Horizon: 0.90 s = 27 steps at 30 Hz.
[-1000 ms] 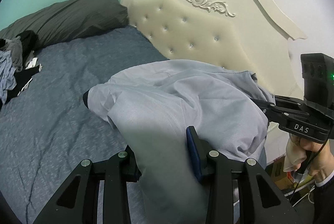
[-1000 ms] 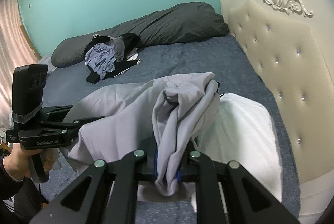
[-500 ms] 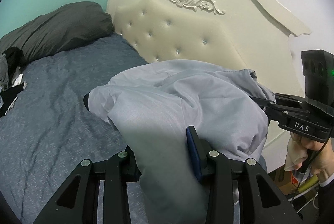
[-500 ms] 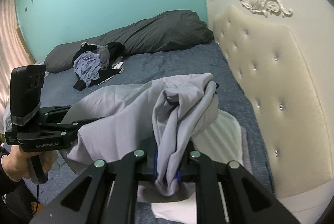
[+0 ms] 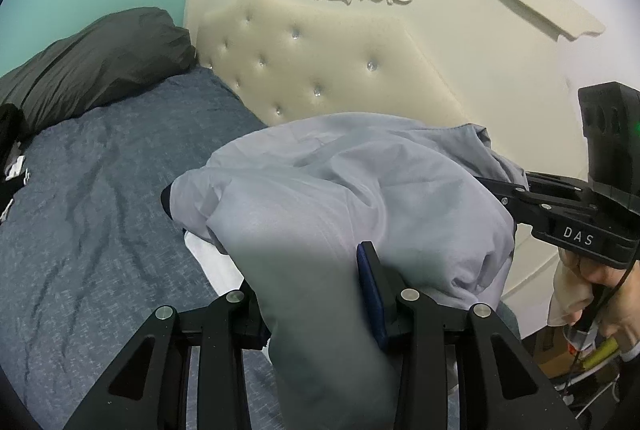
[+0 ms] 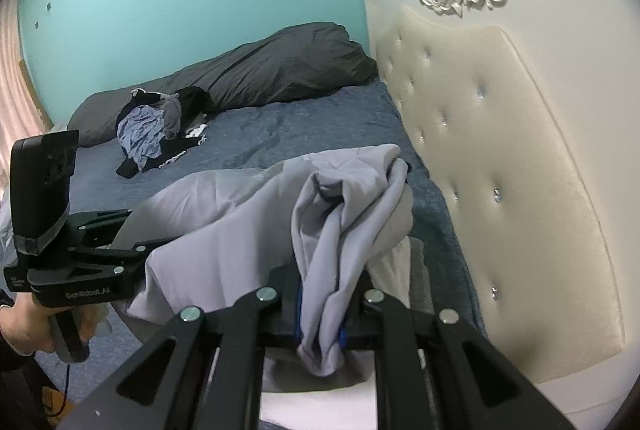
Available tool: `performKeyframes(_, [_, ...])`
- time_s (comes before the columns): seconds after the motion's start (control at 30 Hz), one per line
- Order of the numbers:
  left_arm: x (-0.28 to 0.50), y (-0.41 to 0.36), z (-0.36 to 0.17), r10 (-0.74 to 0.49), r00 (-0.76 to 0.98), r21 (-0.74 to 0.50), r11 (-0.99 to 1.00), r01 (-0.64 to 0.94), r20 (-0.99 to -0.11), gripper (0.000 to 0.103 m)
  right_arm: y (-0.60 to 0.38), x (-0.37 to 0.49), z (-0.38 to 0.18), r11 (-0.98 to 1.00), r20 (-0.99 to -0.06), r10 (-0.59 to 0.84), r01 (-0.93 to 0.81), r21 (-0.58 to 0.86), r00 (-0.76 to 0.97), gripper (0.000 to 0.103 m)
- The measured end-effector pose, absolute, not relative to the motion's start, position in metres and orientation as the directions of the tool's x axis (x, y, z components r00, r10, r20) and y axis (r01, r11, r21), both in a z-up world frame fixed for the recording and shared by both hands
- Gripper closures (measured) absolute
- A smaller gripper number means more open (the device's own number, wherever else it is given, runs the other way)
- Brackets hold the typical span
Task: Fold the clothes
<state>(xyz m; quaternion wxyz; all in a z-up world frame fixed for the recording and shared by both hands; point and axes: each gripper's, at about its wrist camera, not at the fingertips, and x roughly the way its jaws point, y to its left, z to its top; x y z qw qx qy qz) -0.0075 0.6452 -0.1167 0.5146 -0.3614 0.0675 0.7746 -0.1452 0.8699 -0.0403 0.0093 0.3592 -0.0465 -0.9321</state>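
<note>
Left gripper (image 5: 316, 294) jaws pinching pale grey garment (image 5: 360, 189), right gripper (image 6: 320, 314) jaws pinching its bunched end, held above blue bed (image 5: 100, 189)

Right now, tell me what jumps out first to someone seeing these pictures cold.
The pale grey garment fills the foreground, slung between the left gripper and the right gripper, each shut on a bunch of it above the blue bedspread. Beside it rises the cream tufted headboard with its carved crest. Farther back, a heap of dark and blue clothes lies against the long dark grey pillow by the teal wall.
</note>
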Motion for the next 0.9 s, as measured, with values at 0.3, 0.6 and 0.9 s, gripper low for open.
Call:
performKeyframes(0.3, [0.004, 0.655, -0.15, 0.725, -0.198, -0.267, -0.473, -0.84, -0.66, 0.063, 0.886, -0.138, -0.08, -0.992, -0.7, -0.054, -0.041, 0.118, -0.712, 0.092])
performKeyframes(0.6, [0.015, 0.658, -0.177, 0.71, -0.173, -0.285, -0.477, -0.831, -0.683, 0.063, 0.906, -0.127, -0.109, -0.986, -0.73, -0.053, -0.081, 0.148, -0.682, 0.092])
performKeyframes(0.9, [0.022, 0.658, -0.194, 0.7, -0.155, -0.303, -0.484, -0.821, -0.697, 0.063, 0.92, -0.119, -0.133, -0.977, -0.751, -0.05, -0.123, 0.172, -0.658, 0.092])
